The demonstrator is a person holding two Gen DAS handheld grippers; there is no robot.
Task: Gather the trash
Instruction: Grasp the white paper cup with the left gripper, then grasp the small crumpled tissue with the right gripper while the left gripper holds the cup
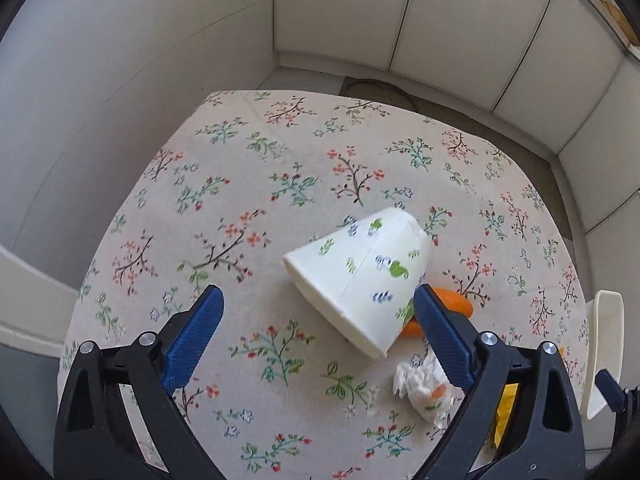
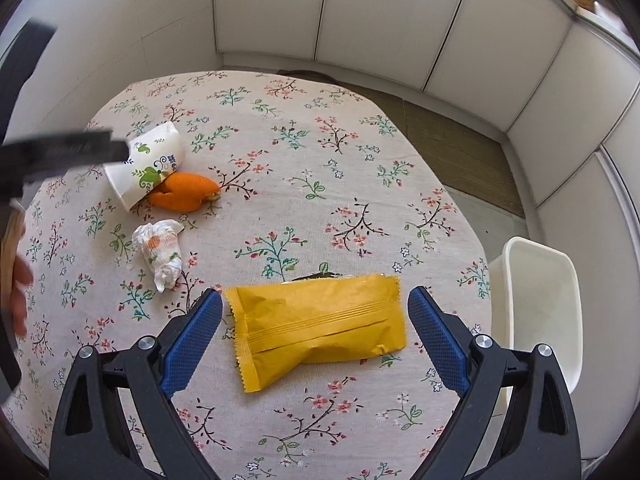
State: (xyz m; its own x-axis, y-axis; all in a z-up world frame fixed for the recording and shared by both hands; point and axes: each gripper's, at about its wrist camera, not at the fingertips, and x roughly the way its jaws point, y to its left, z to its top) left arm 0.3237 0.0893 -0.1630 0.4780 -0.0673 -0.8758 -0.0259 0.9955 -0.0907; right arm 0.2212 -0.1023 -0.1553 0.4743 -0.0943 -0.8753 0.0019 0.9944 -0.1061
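Observation:
A white paper cup (image 1: 360,276) with a leaf print lies on its side on the floral tablecloth (image 1: 240,184). My left gripper (image 1: 316,292) hovers over it, open, its blue fingers either side of the cup and clear of it. An orange peel (image 1: 452,304) rests against the cup, and a crumpled tissue (image 1: 424,392) lies nearer. In the right wrist view a yellow wrapper (image 2: 316,328) lies flat between the spread fingers of my right gripper (image 2: 314,294), which is open with neither pad pressing on it. The cup (image 2: 148,168), peel (image 2: 184,196) and tissue (image 2: 162,252) show at the left.
A white plastic bin (image 2: 540,304) stands off the table's right edge; its rim (image 1: 606,352) also shows in the left wrist view. White cabinet doors ring the far side. A blurred dark gripper arm (image 2: 60,152) and a hand (image 2: 18,292) enter from the left.

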